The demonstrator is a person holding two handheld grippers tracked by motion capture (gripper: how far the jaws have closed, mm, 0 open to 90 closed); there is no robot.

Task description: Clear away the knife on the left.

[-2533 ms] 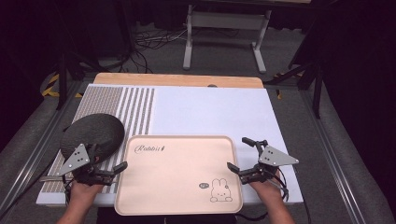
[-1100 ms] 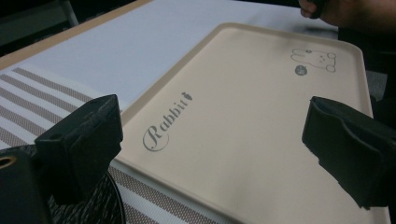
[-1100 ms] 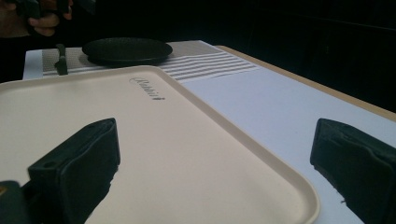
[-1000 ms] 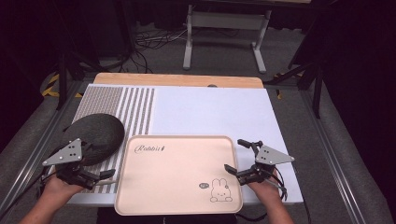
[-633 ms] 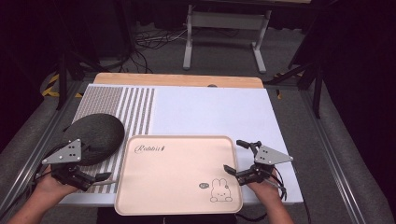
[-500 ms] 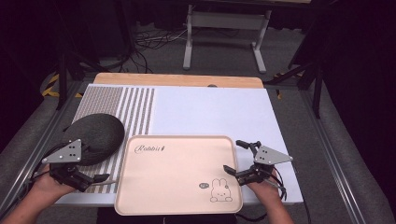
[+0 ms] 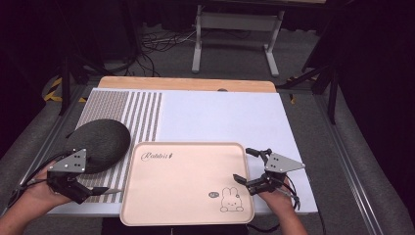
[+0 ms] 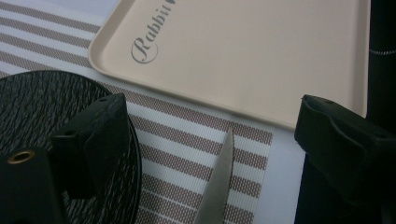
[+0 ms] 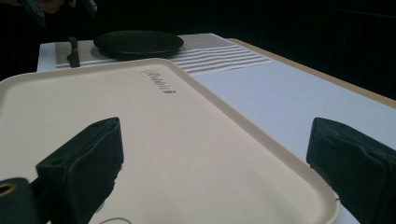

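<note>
A beige tray [image 7: 186, 181] printed with a rabbit lies at the table's front centre, seen close in the left gripper view [image 8: 261, 51] and the right gripper view [image 9: 140, 126]. A black plate [image 7: 98, 144] rests on the striped mat to its left. My left gripper [image 7: 100, 188] is open just left of the tray, below the plate [image 8: 42, 102]. A serrated knife blade [image 8: 217, 186] lies on the mat between its jaws, untouched. My right gripper [image 7: 246, 165] is open, its jaws set either side of the tray's right rim [image 9: 299, 186].
A brown-striped placemat [image 7: 142, 112] covers the left of the table and a white sheet [image 7: 220, 117] the rest. A wooden strip [image 7: 186, 84] runs along the far edge. Beyond it are a stand's legs [image 7: 235, 29] and cables on the floor.
My left gripper has drawn back to the left, away from the tray's left edge. The right gripper has edged slightly left along the tray's right rim. The tray has not moved.
</note>
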